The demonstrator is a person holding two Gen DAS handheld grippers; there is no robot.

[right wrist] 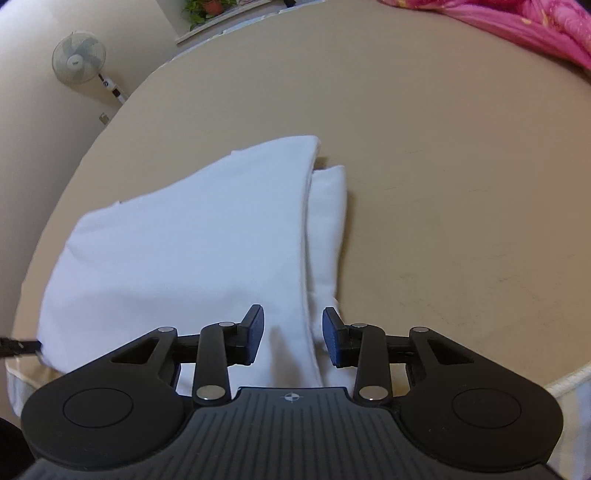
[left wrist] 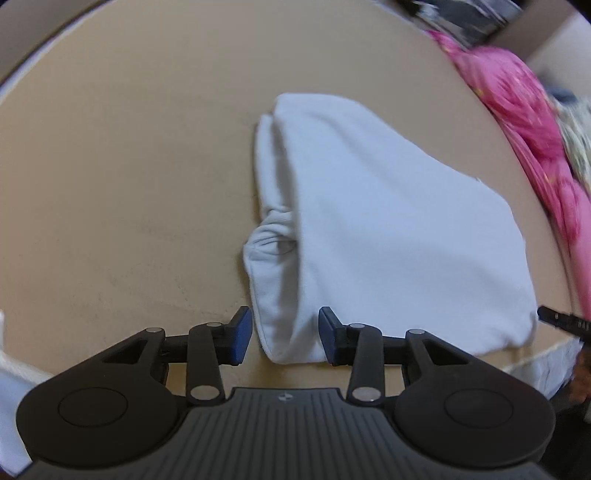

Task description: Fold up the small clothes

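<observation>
A white garment (left wrist: 388,229) lies partly folded on the tan surface (left wrist: 129,166), one layer laid over another, with a ribbed cuff or collar showing at its left edge. My left gripper (left wrist: 284,334) is open, its blue pads either side of the garment's near left corner. In the right wrist view the same garment (right wrist: 192,251) fills the left half. My right gripper (right wrist: 293,334) is open, its jaws either side of the near right fold edge. Each gripper's tip shows at the edge of the other's view (left wrist: 561,319).
Pink bedding (left wrist: 517,110) is heaped along the far right edge of the surface, also visible in the right wrist view (right wrist: 535,26). A standing fan (right wrist: 79,61) and a potted plant (right wrist: 207,7) stand beyond the surface. The surface's near edge (right wrist: 565,384) runs just under the grippers.
</observation>
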